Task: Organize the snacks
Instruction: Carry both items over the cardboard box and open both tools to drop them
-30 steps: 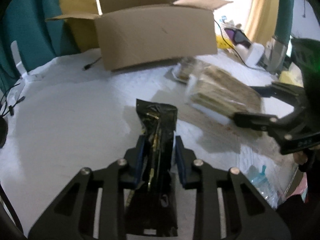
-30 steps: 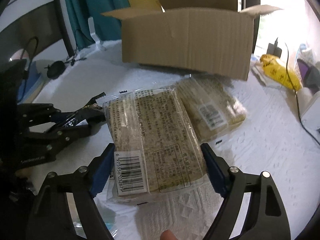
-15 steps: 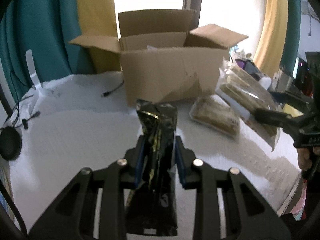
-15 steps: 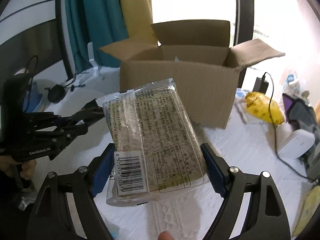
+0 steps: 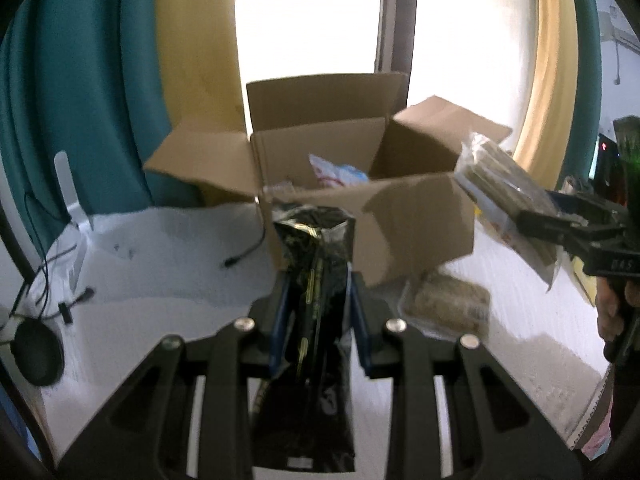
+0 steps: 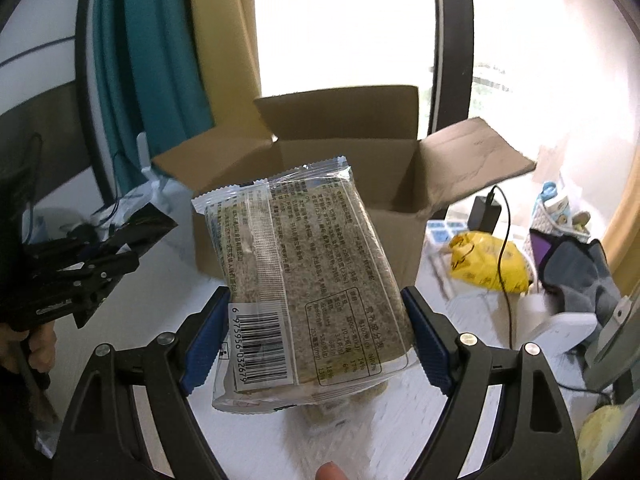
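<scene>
Before cardboard box (image 5: pixel 400 216), both grippers (image 5: pixel 318 312) (image 6: pixel 312 336) hold raised packets.

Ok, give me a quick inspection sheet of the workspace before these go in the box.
Surface: white tablecloth.
Job's things: open cardboard box with a packet inside; black snack pouch; clear bread pack; another bread pack on the cloth.
Clutter: yellow bag, white device.
Grippers: left gripper shut on the pouch; right gripper shut on the bread pack.
Cables: black cable beside the box; charger lead.
Surroundings: teal and yellow curtains, bright window.
</scene>
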